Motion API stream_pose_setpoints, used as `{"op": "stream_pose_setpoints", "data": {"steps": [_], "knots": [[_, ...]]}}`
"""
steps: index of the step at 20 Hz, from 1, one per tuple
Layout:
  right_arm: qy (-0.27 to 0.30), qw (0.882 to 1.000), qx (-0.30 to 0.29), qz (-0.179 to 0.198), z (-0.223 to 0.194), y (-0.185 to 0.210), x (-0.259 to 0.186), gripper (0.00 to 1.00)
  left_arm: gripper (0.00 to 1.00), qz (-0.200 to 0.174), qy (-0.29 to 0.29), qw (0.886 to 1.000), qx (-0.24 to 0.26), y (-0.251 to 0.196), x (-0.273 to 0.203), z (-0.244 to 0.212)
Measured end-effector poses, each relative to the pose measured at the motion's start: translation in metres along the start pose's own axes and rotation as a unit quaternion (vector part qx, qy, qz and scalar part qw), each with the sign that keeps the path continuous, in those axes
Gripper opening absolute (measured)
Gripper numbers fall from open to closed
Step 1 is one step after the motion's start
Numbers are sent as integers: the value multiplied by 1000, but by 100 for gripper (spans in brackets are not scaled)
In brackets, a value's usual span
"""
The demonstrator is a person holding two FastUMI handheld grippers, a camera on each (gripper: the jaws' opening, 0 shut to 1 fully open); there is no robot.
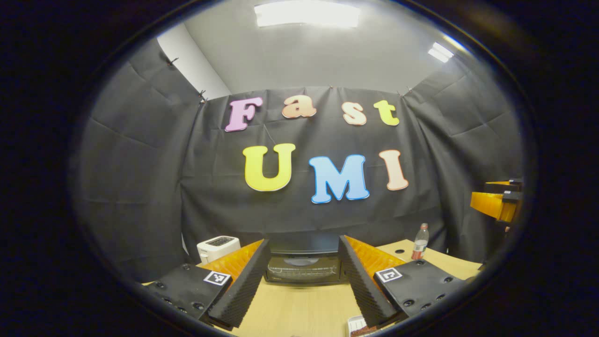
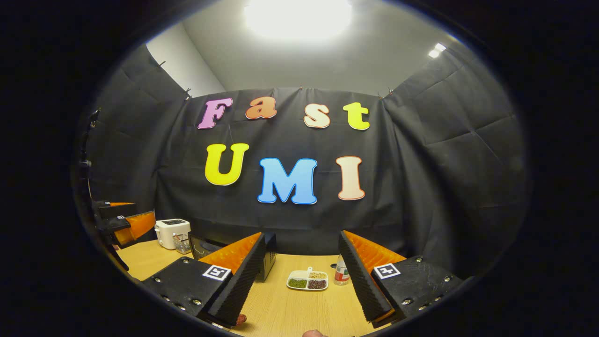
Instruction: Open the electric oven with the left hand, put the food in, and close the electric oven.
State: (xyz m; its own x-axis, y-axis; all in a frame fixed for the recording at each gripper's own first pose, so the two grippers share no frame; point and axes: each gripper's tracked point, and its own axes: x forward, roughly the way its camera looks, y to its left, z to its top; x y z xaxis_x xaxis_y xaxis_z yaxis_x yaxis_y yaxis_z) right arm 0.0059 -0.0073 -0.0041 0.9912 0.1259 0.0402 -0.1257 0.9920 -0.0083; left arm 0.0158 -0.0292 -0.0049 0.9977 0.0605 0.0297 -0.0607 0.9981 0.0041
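**Oven shut, both tongs spread and empty**

The oven (image 1: 303,262) stands on the table (image 1: 299,309) against the booth wall, door closed, straight ahead of the left tongs (image 1: 303,276), which hang spread and empty, well apart from it. In the right gripper view the oven (image 2: 269,255) sits left of centre, partly hidden behind a finger. The right tongs (image 2: 303,281) are also spread, gripping nothing. Between their fingers lies the food tray (image 2: 307,280), a white divided dish of green, tan and dark grains, flat on the table just beside a bottle (image 2: 342,271). A toaster (image 2: 172,232) stands at the far left.

The task looks unstarted: the door comes first. The left tongs face the door squarely, but the handle is too small to make out, so a misjudged grab could slip off or shove the oven back. The tray is shallow and its grains loose; a tilted lift could spill them. The bottle, so close to the tray, could be knocked over as the right tongs reach in.
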Motion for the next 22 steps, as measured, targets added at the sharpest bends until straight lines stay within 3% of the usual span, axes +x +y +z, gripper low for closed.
{"op": "stream_pose_setpoints", "data": {"steps": [5, 8, 15, 16, 19, 22], "knots": [[9, 1000, 5, -5, -7, -1, 6, 95, 100, 0, 8, 1000, -16, -3, 37, -15], [10, 999, 0, -30, -6, -4, 15, 95, 96, -4, 11, 1000, -17, 8, 67, -23], [6, 996, -8, -91, 2, -1, 27, 95, 100, -26, 24, 999, -14, 25, 145, -62], [8, 995, -12, -100, 0, -3, 27, 95, 92, -30, 27, 999, -14, 25, 156, -67], [16, 992, -12, -123, -4, -6, 28, 95, 100, -45, 35, 998, -12, 19, 182, -86], [24, 988, -10, -149, -7, -13, 24, 95, 97, -55, 50, 997, -13, 12, 206, -110]]}}
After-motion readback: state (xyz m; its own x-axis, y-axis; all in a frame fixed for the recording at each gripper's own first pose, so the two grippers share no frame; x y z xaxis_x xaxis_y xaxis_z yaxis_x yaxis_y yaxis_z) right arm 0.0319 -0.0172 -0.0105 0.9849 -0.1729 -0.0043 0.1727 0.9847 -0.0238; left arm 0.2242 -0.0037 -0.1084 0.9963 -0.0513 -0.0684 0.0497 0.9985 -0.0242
